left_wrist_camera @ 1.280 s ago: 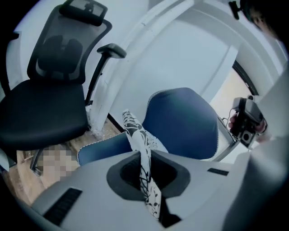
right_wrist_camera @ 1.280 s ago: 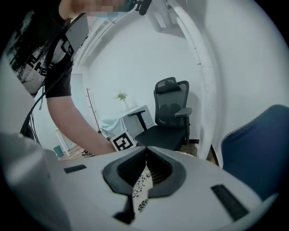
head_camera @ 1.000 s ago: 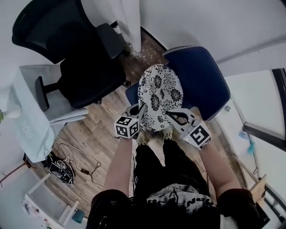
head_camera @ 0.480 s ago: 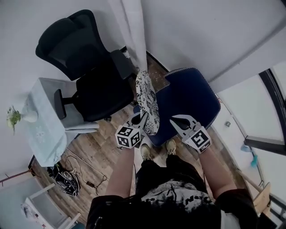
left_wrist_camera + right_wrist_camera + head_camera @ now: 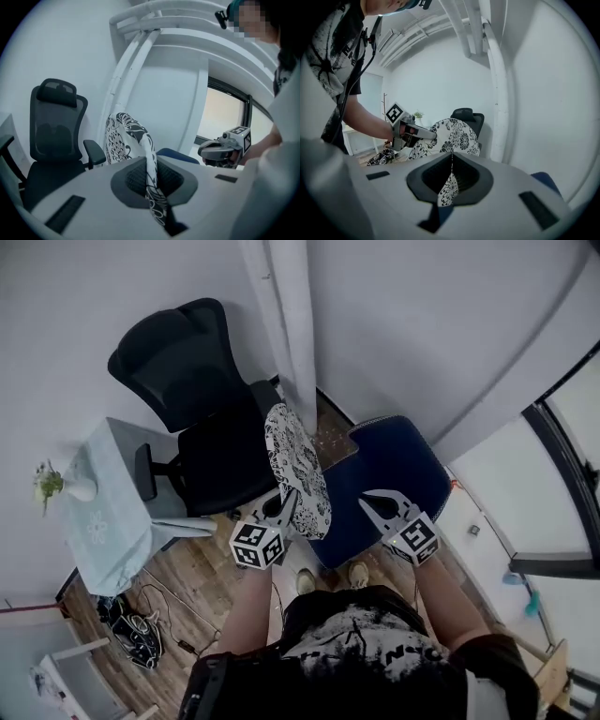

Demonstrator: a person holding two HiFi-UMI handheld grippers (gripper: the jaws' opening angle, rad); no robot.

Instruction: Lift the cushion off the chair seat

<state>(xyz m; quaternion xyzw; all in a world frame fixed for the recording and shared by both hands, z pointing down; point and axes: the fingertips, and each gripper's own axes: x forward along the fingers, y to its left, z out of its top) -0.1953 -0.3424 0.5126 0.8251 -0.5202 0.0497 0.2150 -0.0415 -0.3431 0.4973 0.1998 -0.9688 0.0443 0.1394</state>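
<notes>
The round white cushion with a black flower print hangs on edge in the air, above the left side of the blue chair seat. My left gripper is shut on its lower rim. In the left gripper view the fabric runs up between the jaws. My right gripper is level with it to the right, with its jaws together and a strip of blue seat showing between it and the cushion. From the right gripper view the cushion stands ahead, with the left gripper clamped on it.
A black office chair stands just left of the cushion. Further left is a small table with a pale cloth and a vase. A white pillar rises behind both chairs. Cables lie on the wooden floor.
The cushion lay flat on the blue seat with both grippers at its near edge. It has risen and tipped on edge in the left gripper, and the right gripper has come away.
</notes>
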